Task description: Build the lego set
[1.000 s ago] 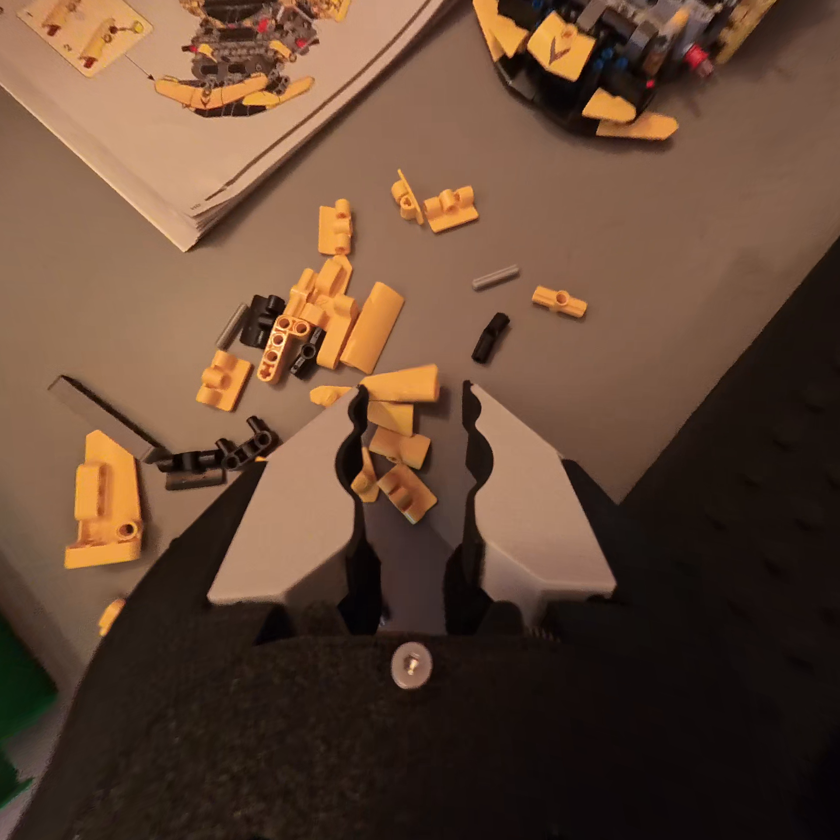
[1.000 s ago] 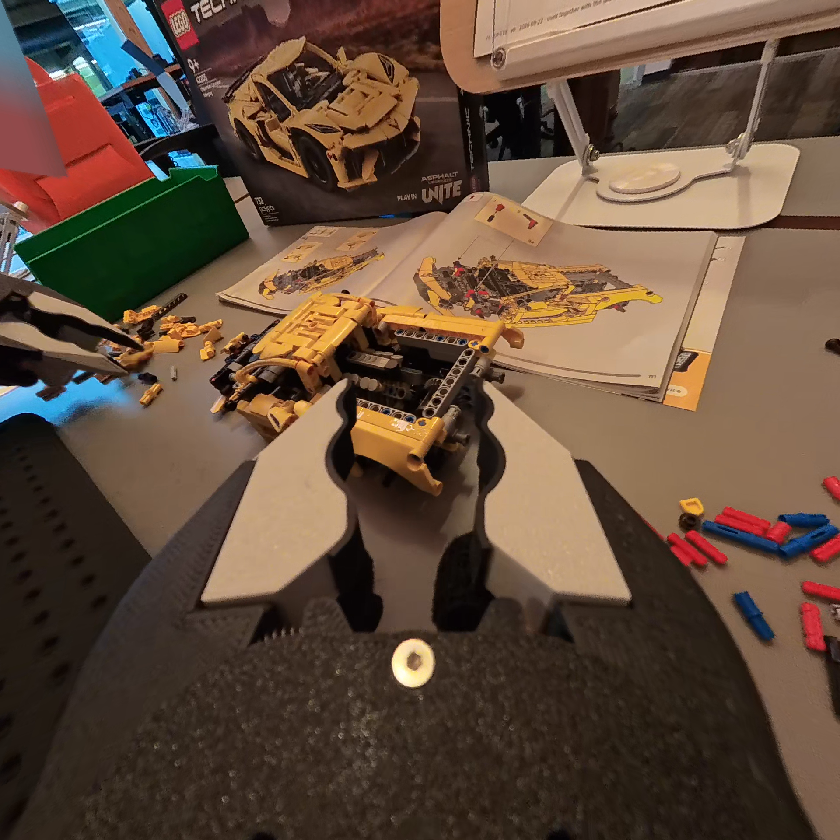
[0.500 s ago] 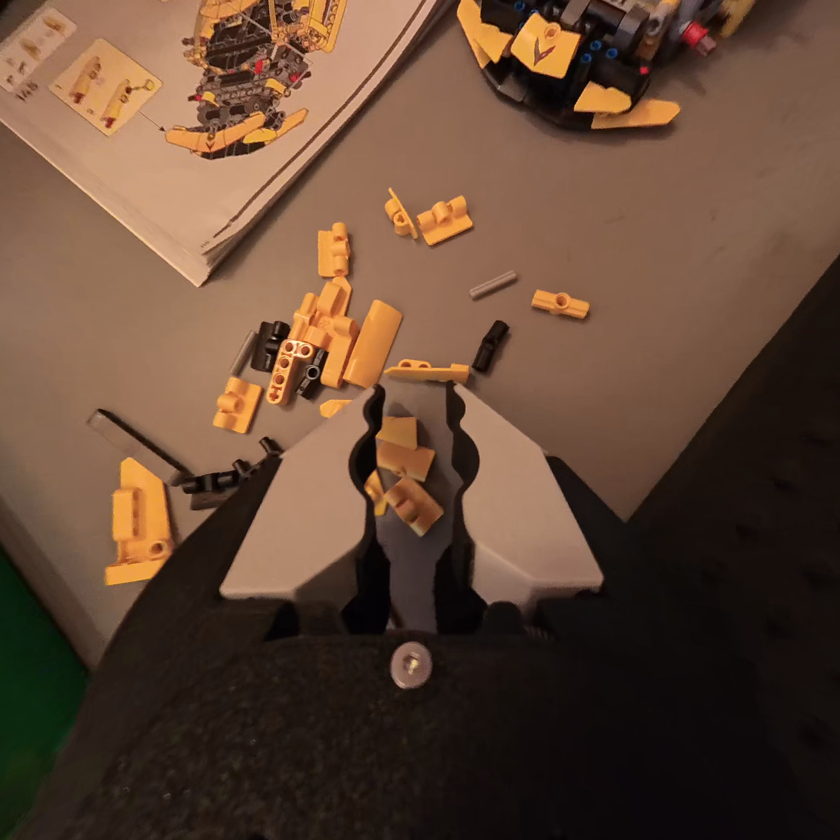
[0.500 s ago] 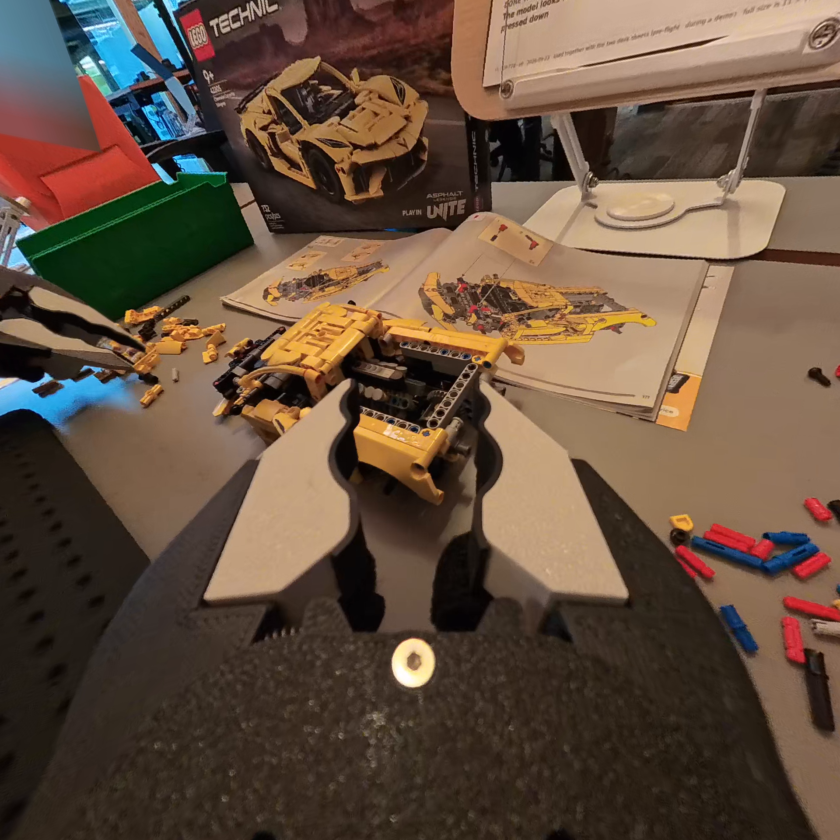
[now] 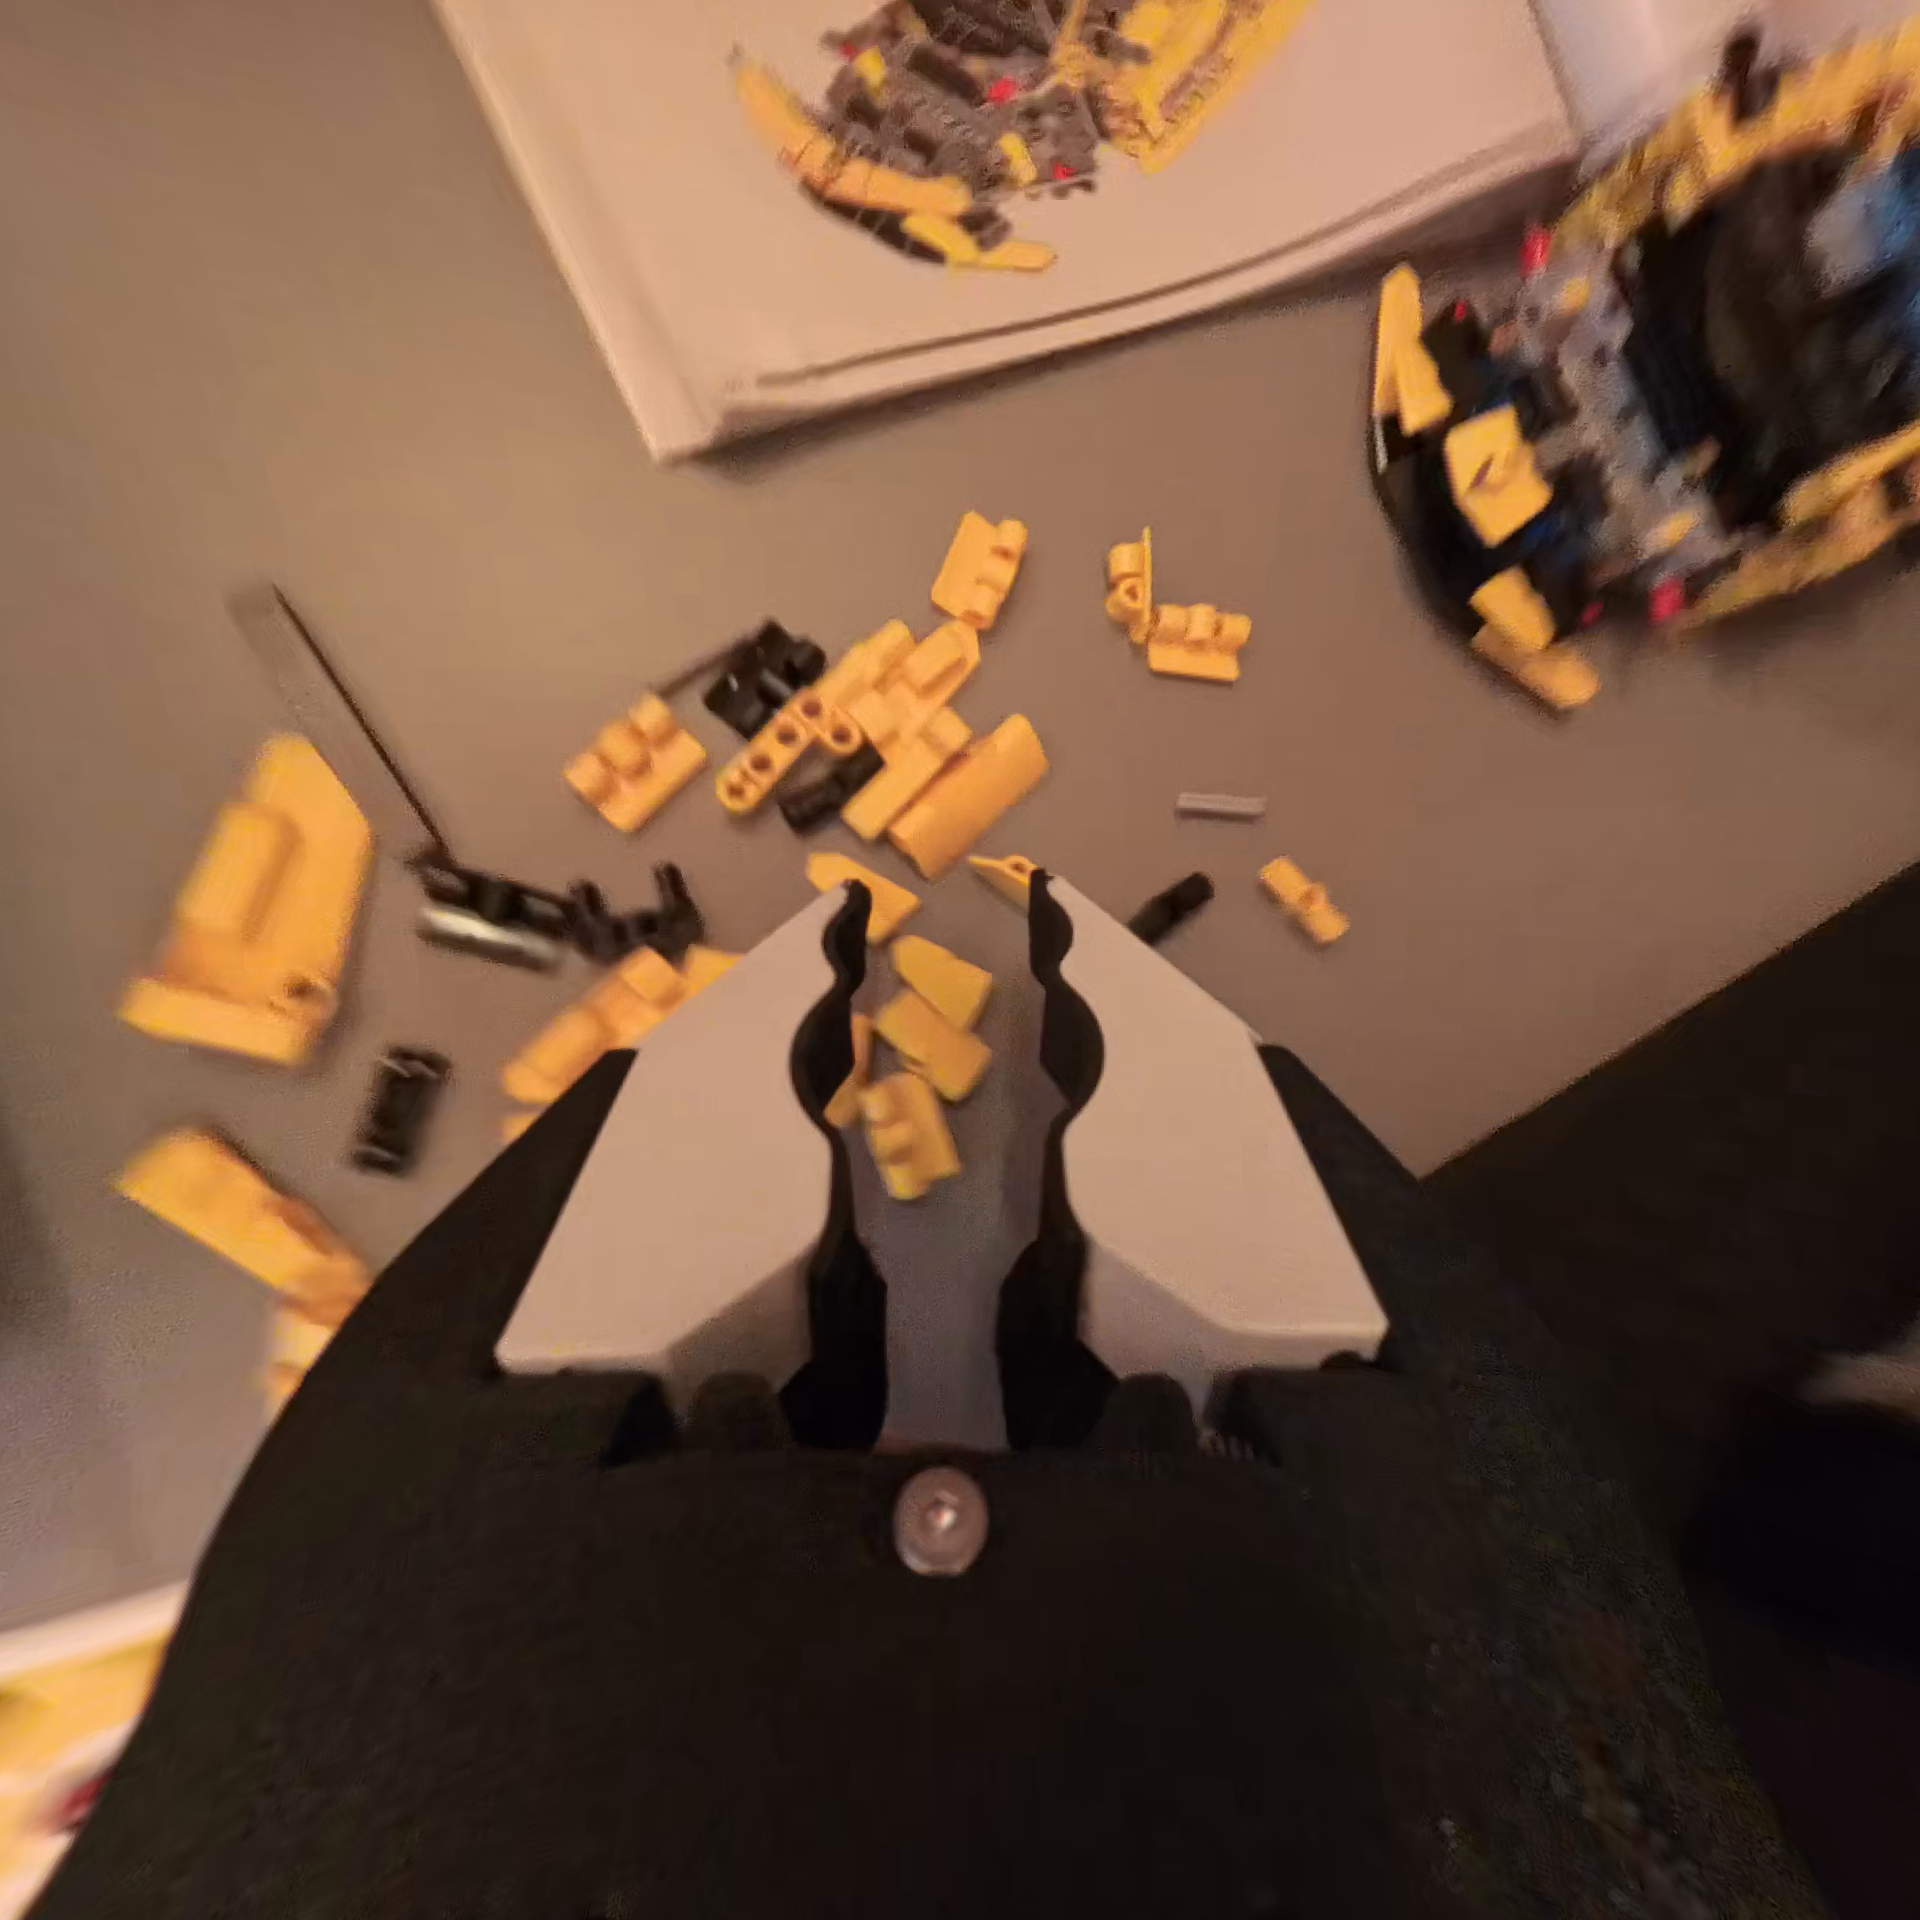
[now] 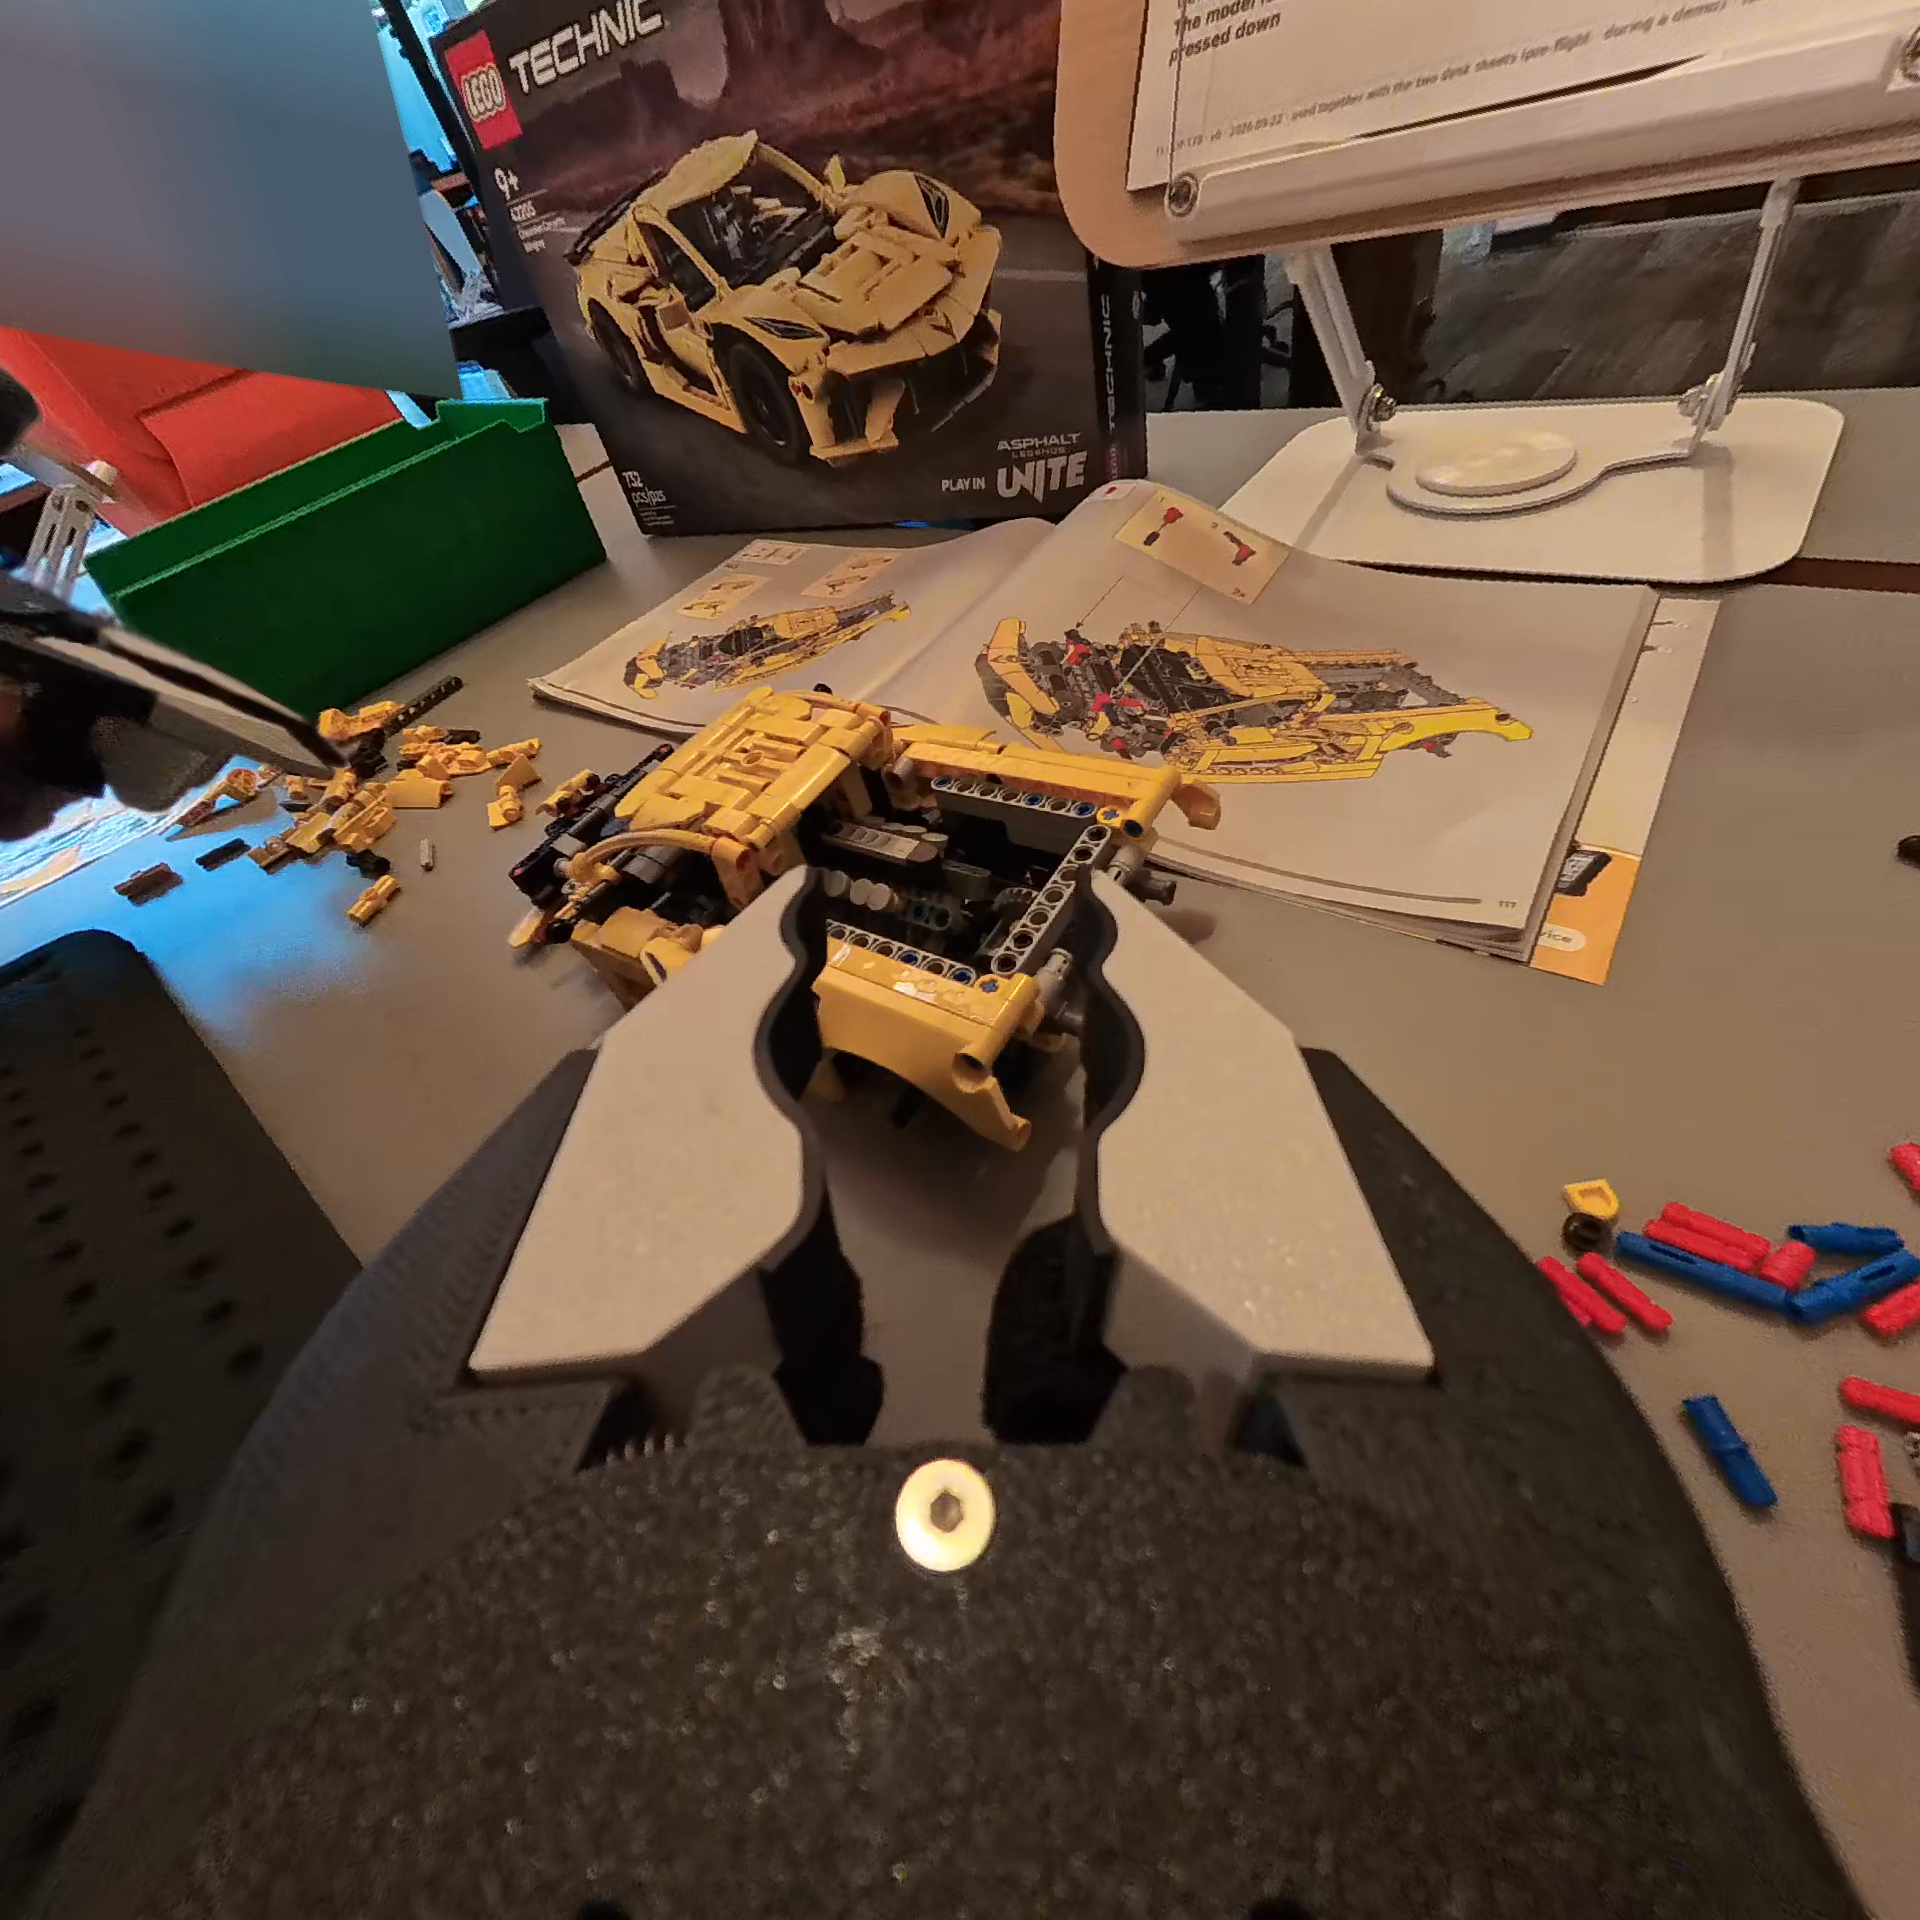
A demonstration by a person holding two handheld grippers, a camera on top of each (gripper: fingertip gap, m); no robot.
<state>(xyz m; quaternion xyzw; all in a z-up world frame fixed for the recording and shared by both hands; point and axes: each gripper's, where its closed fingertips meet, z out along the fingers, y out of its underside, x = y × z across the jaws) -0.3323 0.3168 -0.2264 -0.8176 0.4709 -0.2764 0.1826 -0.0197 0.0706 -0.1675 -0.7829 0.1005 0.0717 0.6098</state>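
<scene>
My left gripper [image 5: 943,891] hovers over a pile of loose yellow and black pieces [image 5: 894,727] on the grey table [image 5: 312,312]. It is open, and the view is blurred by motion. A small yellow wedge [image 5: 1000,871] lies by its right fingertip and is not gripped. More yellow pieces [image 5: 935,1029] lie on the table between the fingers. My right gripper [image 6: 945,894] is shut on the rear end of the half-built yellow car model [image 6: 831,790]. Its fingers press the model's yellow rear panel [image 6: 914,1013] from both sides. The left gripper also shows in the right wrist view [image 6: 301,743], over the pile.
The open instruction booklet [image 6: 1299,748] lies behind the model, with the set's box [image 6: 790,270] beyond it. A green bin [image 6: 343,561] stands at the left and a white stand [image 6: 1558,488] at the back right. Red and blue pins [image 6: 1745,1268] lie at the right. The gap from one gripper's tips to the other's is roughly 40 cm.
My left gripper's jaws narrowed over the pile, then widened a little, and it swung left. The yellow wedge at its tips tipped over and ended beside the right fingertip. The right jaws closed slightly on the model.
</scene>
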